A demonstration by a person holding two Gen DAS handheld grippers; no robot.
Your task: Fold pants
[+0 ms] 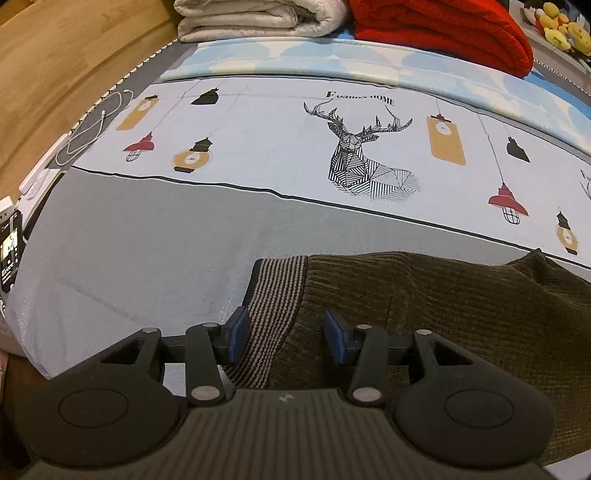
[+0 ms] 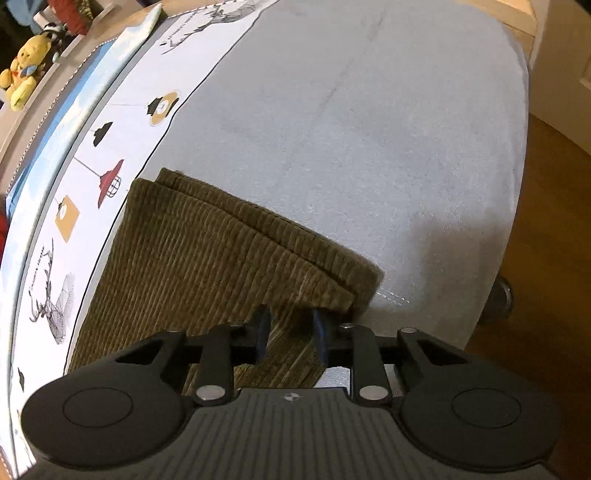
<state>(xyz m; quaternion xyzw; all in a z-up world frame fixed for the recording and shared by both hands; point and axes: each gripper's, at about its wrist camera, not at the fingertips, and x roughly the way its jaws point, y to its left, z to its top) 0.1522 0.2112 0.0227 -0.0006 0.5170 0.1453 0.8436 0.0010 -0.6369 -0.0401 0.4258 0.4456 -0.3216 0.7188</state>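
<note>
Olive-brown corduroy pants (image 1: 443, 302) lie on the bed, with a striped waistband lining (image 1: 273, 314) turned out at their left end. My left gripper (image 1: 284, 334) is open, its blue pads either side of the striped waistband. In the right wrist view the pant legs (image 2: 207, 266) lie stacked with their hems at the far end. My right gripper (image 2: 290, 338) is open, its pads straddling the near edge of the leg fabric.
The bed sheet (image 1: 147, 240) is grey with a white band printed with a deer (image 1: 362, 151) and lamps. Folded white and red blankets (image 1: 436, 26) lie at the far edge. A phone (image 1: 9, 251) and white cable (image 1: 96, 125) lie left. Wooden floor (image 2: 546, 295) lies right of the bed.
</note>
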